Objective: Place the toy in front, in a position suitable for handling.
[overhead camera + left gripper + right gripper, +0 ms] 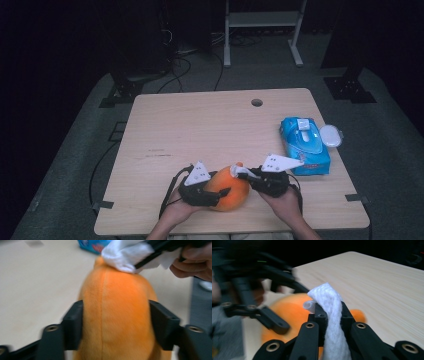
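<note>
1. Right gripper (329, 315): clamped tight on a white wipe (332, 315), pressed onto top of orange plush toy (227, 189) directly ahead.
2. Left gripper (115, 325): pads against both flanks of toy, long axis running straight away between jaws.
3. Beyond: blue wipes pack (305, 145) on table (200, 125), nearer right hand (282, 202).

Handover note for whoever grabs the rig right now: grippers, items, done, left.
Left gripper: jaws clamp the sides of the orange plush toy, holding it at the near edge of the table.
Right gripper: shut on a white wet wipe, which presses on the toy's top end.
Blue wipes pack sits at the right, flap open.
Done: wipe pulled, toy gripped.
Left: probably the rest of the wiping.
</note>
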